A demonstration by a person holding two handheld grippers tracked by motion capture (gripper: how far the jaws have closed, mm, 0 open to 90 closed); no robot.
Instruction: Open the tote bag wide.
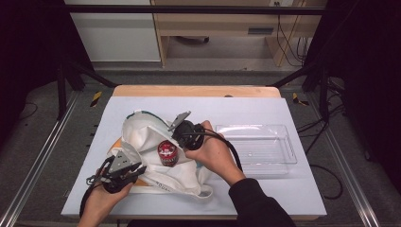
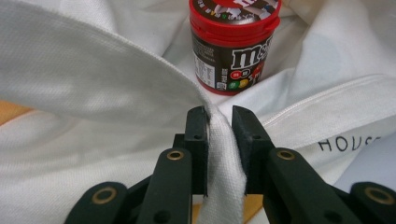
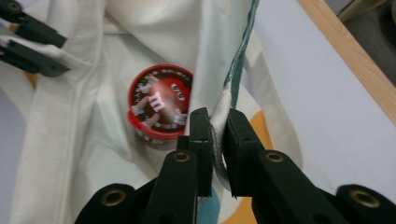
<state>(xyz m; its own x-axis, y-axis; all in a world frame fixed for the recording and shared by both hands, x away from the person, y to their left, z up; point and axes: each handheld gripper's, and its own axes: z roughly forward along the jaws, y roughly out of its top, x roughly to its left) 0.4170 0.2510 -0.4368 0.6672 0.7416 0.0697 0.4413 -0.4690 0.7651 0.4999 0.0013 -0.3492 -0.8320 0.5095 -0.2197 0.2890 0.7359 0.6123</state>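
A white cloth bag [image 1: 142, 137] lies crumpled on the table, its mouth pulled wide. Inside stands a small red-lidded candy jar [image 1: 167, 153], upright on the fabric. My left gripper [image 1: 139, 168] holds the near-left side of the bag's rim. In the left gripper view it [image 2: 219, 116] is shut on a fold of white cloth [image 2: 224, 154], with the jar [image 2: 233, 51] just beyond. My right gripper [image 1: 176, 135] holds the far side of the rim. In the right gripper view it [image 3: 217, 119] is shut on the teal-trimmed edge [image 3: 240, 60], next to the jar [image 3: 159, 105].
A clear plastic tray [image 1: 283, 142] sits to the right of the bag, beyond the right hand. Something flat and orange [image 2: 14, 112] lies under the bag. The table's wooden far edge [image 3: 345, 51] runs past the pale mat.
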